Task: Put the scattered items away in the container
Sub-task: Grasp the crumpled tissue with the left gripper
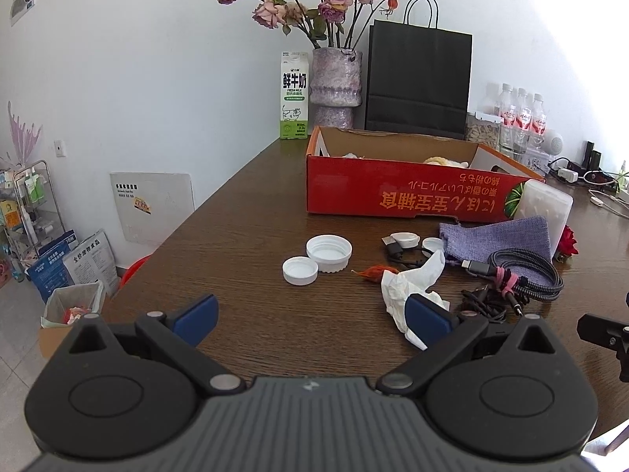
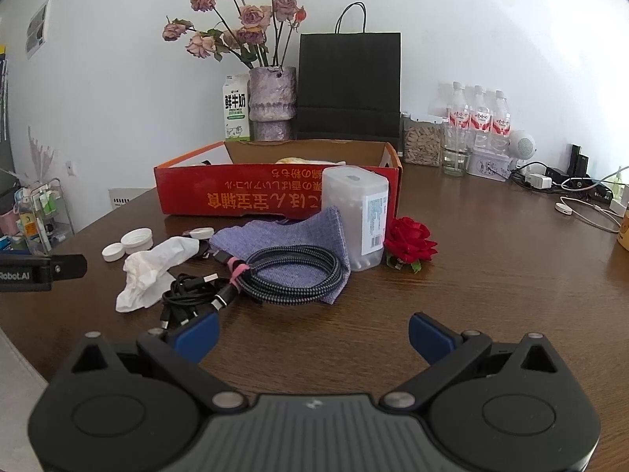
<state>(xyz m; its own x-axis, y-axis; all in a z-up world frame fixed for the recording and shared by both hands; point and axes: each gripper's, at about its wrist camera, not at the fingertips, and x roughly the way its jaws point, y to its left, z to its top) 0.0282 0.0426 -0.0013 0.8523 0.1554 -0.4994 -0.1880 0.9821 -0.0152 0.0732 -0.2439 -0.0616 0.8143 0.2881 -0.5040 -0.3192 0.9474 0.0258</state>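
1. Judging from how things lie, the tidying is at an early step: a few soft items already sit inside the red cardboard box (image 1: 393, 192), but most of the clutter is on the worktop (image 1: 251, 204) in front of it, and neither tool holds anything.
2. Scattered items, left to right: two white lids (image 1: 319, 258) touching each other; a crumpled tissue (image 2: 151, 269); a tangle of thin black cables (image 2: 188, 289); a braided cable coil (image 2: 291, 271) bound with a pink tie, lying on a purple fabric pouch (image 2: 293, 242); a translucent cotton-swab case (image 2: 357, 216) standing against the box's front wall; and a red fabric rose (image 2: 409, 244) just beside that case.
3. The left gripper (image 1: 312, 316) hovers low over the worktop's near edge, level and aimed at the box, its fingers (image 1: 196, 314) spread wide and empty. The right-hand blue pad overlaps the tissue in this view (touching or merely in front, I cannot tell).
4. The right gripper (image 2: 312, 334) sits likewise low and level, its fingers (image 2: 430, 334) wide apart around bare wood, with the black cables just ahead of its left pad.
5. The next move probably calls for advancing one tool onto a near item (tissue for the left, cable bundle for the right), closing, then lifting clear of the box's front wall before releasing inside.
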